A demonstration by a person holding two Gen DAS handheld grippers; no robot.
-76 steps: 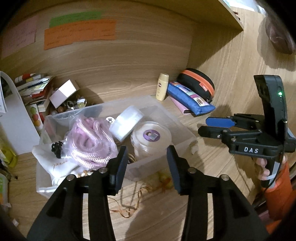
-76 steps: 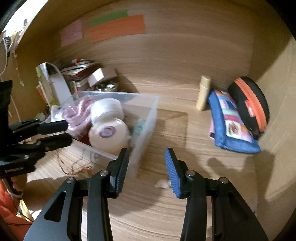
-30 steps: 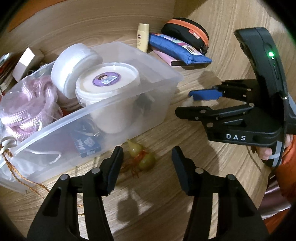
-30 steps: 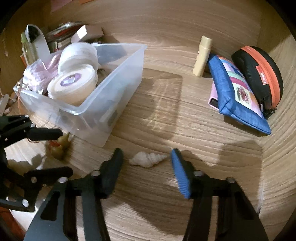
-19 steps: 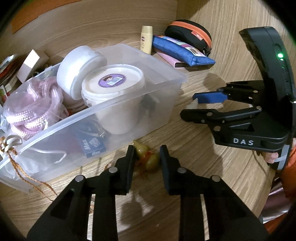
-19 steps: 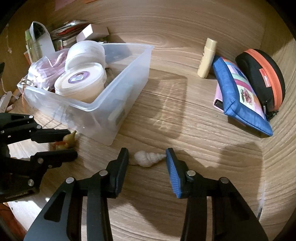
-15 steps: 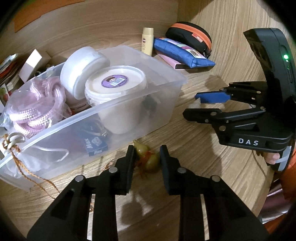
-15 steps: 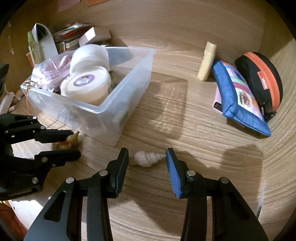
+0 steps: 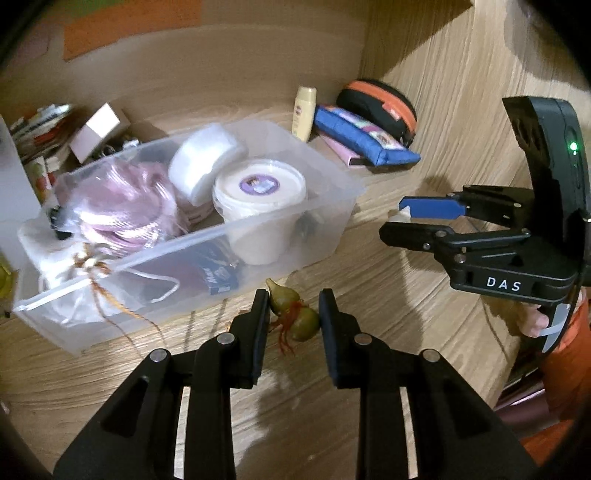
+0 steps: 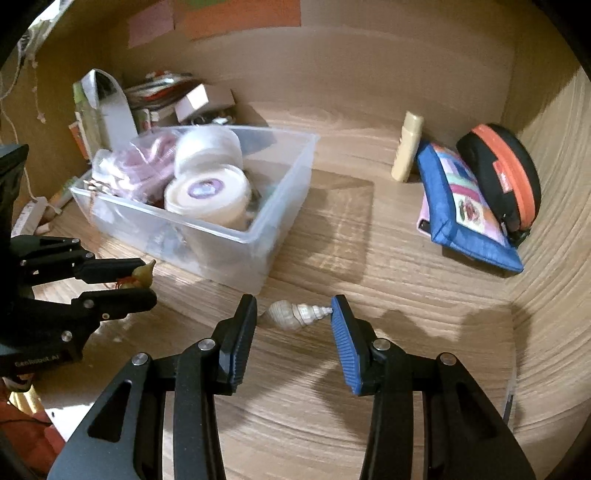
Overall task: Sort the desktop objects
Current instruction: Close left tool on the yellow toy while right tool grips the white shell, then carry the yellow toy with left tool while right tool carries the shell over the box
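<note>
Wood-grain counter point(image 10: 369, 258) runs to a wooden back wall carrying paper notes point(image 10: 243, 14). Largest on it is a clear bin point(image 9: 325, 221), holding a white tub point(image 9: 258, 206) with a purple label, a white roll point(image 9: 203, 158) leaning against the tub, pink rope in a bag point(image 9: 122, 206) and a blue packet point(image 9: 218, 277) pressed against the front wall. Books and a small box point(image 9: 96, 129) are stacked behind the bin at the back left. At the back right, well apart from the bin, a blue pouch point(image 10: 465, 206) leans on a black case point(image 10: 498, 173) with an orange zip, and a cream bottle point(image 10: 406, 147) stands upright just beside the pouch. The left gripper point(image 9: 291, 314) sits just in front of the bin, its fingers point(image 9: 258, 325) narrowed onto a small green gourd charm point(image 9: 291, 310) with red cord; both pads look to be touching the charm, which is low over the counter, though contact with the wood cannot be made out. The right gripper point(image 10: 293, 317) is near the bin's front corner, its fingers point(image 10: 343, 339) narrowed around a pale spiral shell point(image 10: 295, 314): the tip meets the blue pad, while a slight gap shows at the black one, and whether the shell is off the counter cannot be told.
</note>
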